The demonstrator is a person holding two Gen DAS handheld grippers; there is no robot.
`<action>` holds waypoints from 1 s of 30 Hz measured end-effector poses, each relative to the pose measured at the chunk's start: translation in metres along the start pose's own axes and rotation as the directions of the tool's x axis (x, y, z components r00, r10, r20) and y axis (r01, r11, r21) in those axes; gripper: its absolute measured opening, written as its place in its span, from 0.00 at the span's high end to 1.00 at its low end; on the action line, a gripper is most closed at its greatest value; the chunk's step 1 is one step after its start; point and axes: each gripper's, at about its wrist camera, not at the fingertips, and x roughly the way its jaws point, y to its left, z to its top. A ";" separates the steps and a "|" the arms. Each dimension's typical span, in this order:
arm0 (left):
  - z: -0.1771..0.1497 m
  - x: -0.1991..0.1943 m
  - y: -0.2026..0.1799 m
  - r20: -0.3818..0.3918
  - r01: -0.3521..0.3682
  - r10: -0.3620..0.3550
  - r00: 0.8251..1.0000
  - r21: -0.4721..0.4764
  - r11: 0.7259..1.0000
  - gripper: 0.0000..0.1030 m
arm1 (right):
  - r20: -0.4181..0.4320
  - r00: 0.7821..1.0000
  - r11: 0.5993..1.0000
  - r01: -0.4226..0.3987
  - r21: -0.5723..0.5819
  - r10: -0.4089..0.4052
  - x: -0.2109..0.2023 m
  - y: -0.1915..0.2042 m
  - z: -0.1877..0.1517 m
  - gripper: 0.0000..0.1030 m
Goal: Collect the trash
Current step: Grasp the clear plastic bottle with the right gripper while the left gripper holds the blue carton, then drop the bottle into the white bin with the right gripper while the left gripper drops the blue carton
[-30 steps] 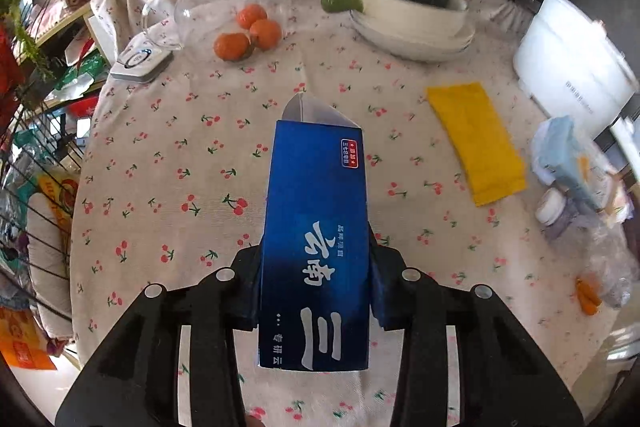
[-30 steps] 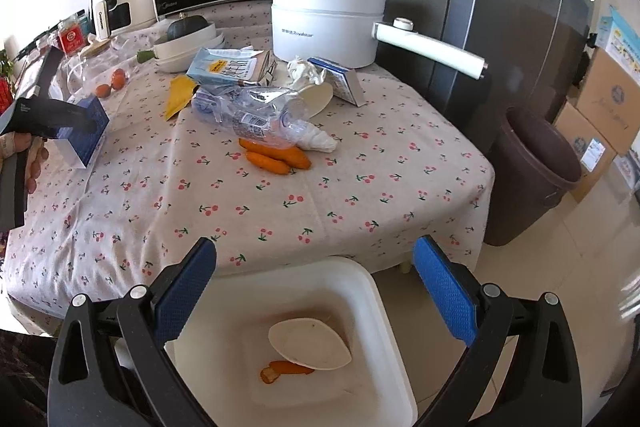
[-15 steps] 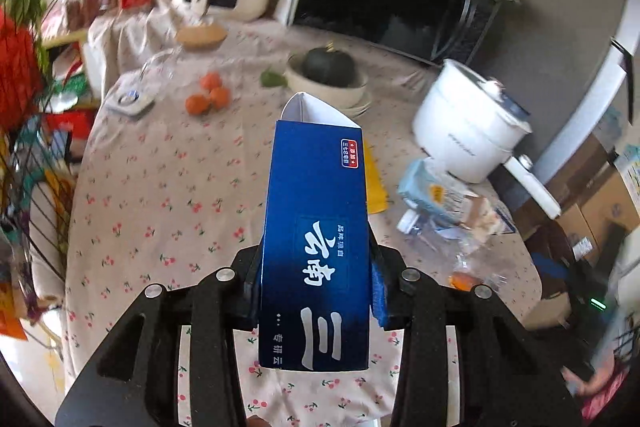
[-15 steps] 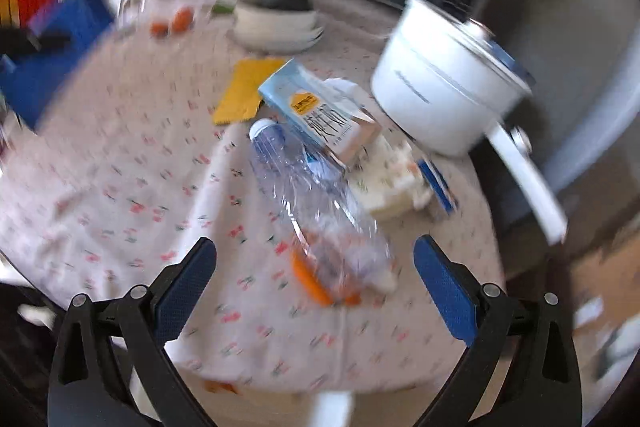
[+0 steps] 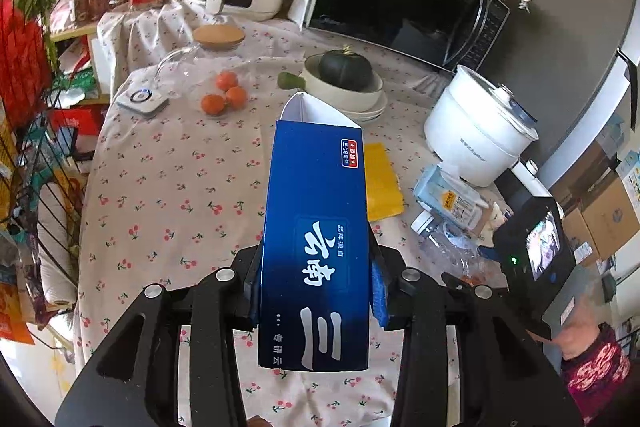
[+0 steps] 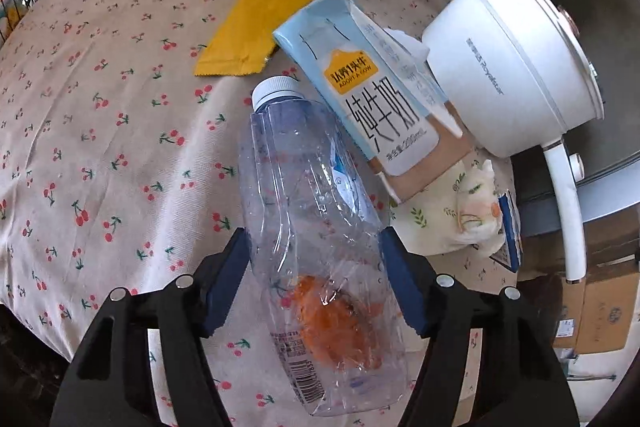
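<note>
In the left wrist view, the left gripper (image 5: 314, 287) is clamped on a blue carton (image 5: 316, 243), its pads pressed against both long sides, holding it upright above the cherry-print tablecloth (image 5: 172, 187). Beyond the carton lies a yellow cloth (image 5: 382, 183), and further back a white electric pot (image 5: 476, 131).

In the right wrist view, the right gripper (image 6: 316, 279) straddles a crushed clear plastic bottle (image 6: 308, 211) lying on the tablecloth (image 6: 100, 131), jaws partly apart with a pad at each flank; whether they actually grip it is hard to tell. Orange scraps (image 6: 336, 319) show through the bottle's base. A light-blue milk carton (image 6: 368, 99) lies just beside the bottle, towards the electric pot (image 6: 516, 75).
</note>
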 end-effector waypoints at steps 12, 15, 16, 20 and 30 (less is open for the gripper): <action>0.001 -0.011 0.010 0.028 0.010 -0.009 1.000 -0.034 0.999 0.63 | 0.218 0.968 0.973 -0.161 0.166 0.123 -0.068 0.001 -0.007 0.37; 0.001 -0.016 0.012 0.043 0.022 -0.020 0.999 -0.042 0.999 0.63 | 0.310 0.945 0.959 -0.181 0.220 0.107 -0.092 -0.006 -0.010 0.37; 0.002 -0.018 0.012 0.050 0.029 -0.027 0.998 -0.045 0.999 0.63 | 0.331 0.938 0.955 -0.186 0.231 0.103 -0.098 -0.007 -0.011 0.37; 0.002 -0.027 0.013 0.075 0.080 -0.076 0.994 -0.059 0.995 0.63 | 0.439 0.896 0.941 -0.201 0.272 0.064 -0.124 -0.014 -0.019 0.36; -0.006 -0.058 -0.013 0.188 0.149 -0.145 0.971 -0.003 0.989 0.63 | 0.546 0.833 0.909 -0.152 0.389 -0.094 -0.165 -0.018 -0.081 0.36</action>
